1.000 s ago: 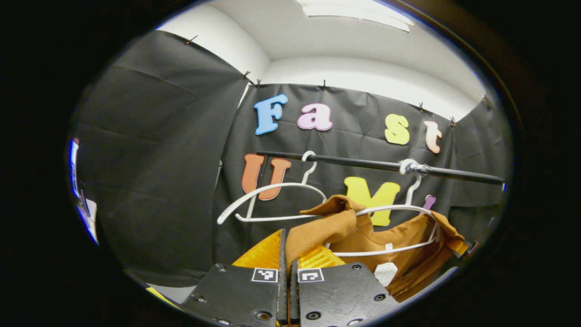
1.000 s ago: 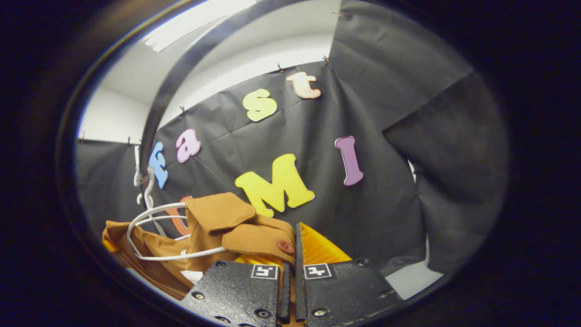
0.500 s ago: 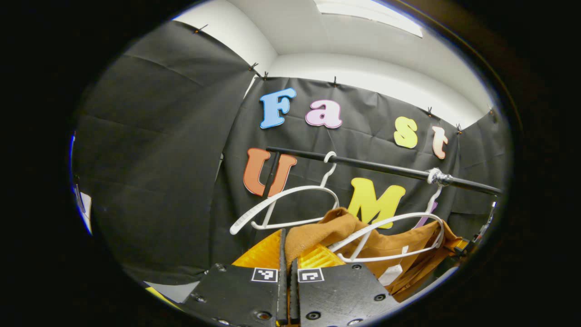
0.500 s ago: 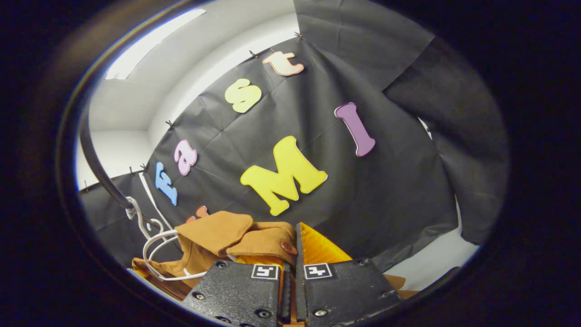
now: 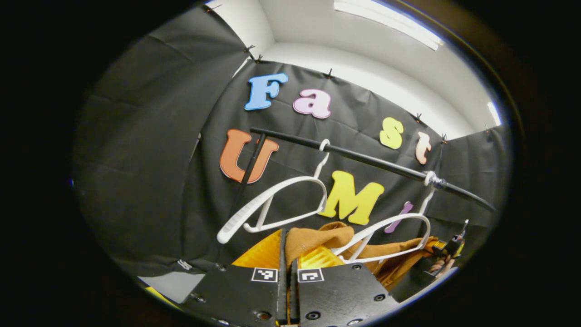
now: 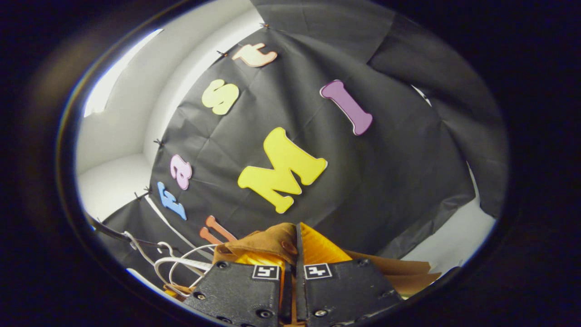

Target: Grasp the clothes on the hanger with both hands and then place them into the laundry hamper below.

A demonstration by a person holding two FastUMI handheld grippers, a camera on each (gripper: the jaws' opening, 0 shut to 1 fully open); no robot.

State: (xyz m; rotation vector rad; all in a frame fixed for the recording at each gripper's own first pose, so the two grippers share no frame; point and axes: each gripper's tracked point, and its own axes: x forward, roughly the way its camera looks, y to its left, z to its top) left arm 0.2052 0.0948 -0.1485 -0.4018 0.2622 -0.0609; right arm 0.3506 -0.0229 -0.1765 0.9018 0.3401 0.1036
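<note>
Below rail (image 5: 363,159), both claws clamped on brown garment (image 5: 317,236), no legible labels.

**Black plates, orange fingers**

The left gripper (image 5: 287,254) has two flat black plates side by side, rough in finish, split by a thin dark slot down the middle. Each plate carries a small square black-and-white marker at its inner top corner and round screws near its edges. Ahead of the plates rise two ribbed orange-yellow fingers (image 5: 265,252), each edged with a black strip on its inner face.

The right gripper (image 6: 292,254) is the same build: textured black plates, one square marker on each, screws at the corners and lower edge, and ribbed orange-yellow fingers (image 6: 320,249) with a dark inner strip.
</note>
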